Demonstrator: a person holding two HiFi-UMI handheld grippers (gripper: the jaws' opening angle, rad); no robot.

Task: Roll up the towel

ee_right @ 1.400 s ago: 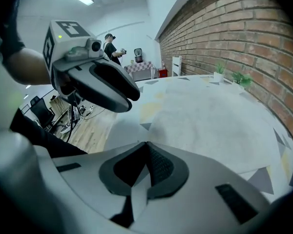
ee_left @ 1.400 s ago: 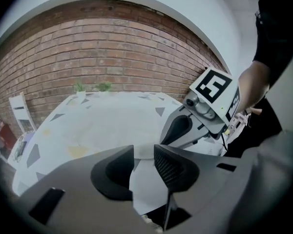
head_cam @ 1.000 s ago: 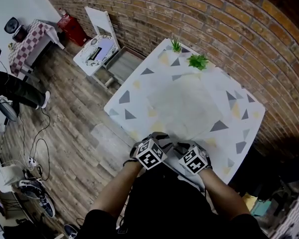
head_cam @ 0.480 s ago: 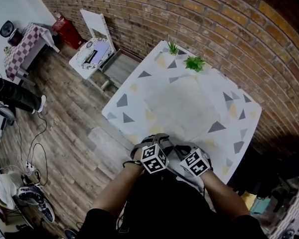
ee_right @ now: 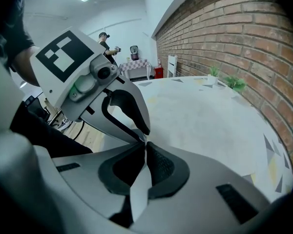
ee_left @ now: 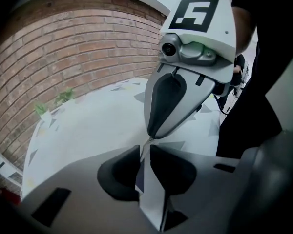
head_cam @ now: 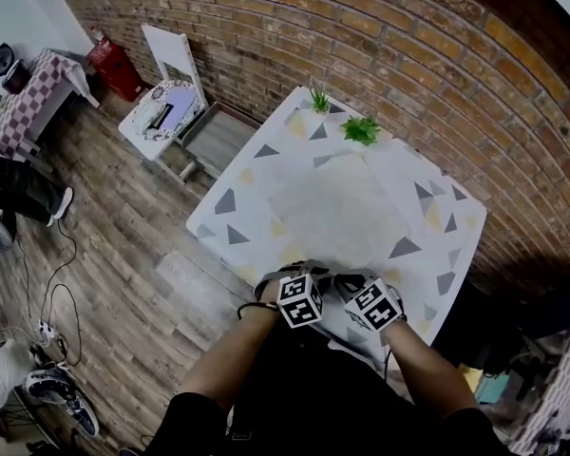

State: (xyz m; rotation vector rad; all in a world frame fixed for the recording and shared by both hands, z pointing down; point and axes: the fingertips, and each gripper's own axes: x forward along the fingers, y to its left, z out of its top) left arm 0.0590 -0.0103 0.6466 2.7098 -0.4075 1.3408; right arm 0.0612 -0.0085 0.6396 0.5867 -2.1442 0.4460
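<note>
Towel [head_cam: 347, 207] lies flat and unrolled in the middle of the table [head_cam: 435, 255]. It is pale grey on a white cloth printed with grey and yellow triangles. Its far end reaches toward the far corner; its near end sits at the near edge, where both grippers are.

Left gripper [ee_left: 144, 152]: the jaws have just been closing and are now pinched on a thin upright fold of pale cloth at the near edge. This reads as the towel's near hem (a dark patch shows on the fold; can't tell if it is shadow or print). The pads are on the cloth with only a narrow slit between them.

Right gripper [ee_right: 145, 147]: the jaws have also just been closing and now stand nearly together. They are clamped on a thin pale grey strip of the same near hem, which runs back between the pads.

The two grippers sit side by side at the middle of the near edge, angled down. Their tips are just beside each other, almost touching in the left gripper view. Each marker cube faces up toward the head camera.

Other things:
- Two small green plants [head_cam: 361, 129] stand at the far corner, beside the brick wall [head_cam: 389, 36].
- A white chair [head_cam: 166, 103] stands on the wooden floor [head_cam: 123, 226], well off the table's left edge.
- A person [ee_right: 106, 42] stands far back in the room.
</note>
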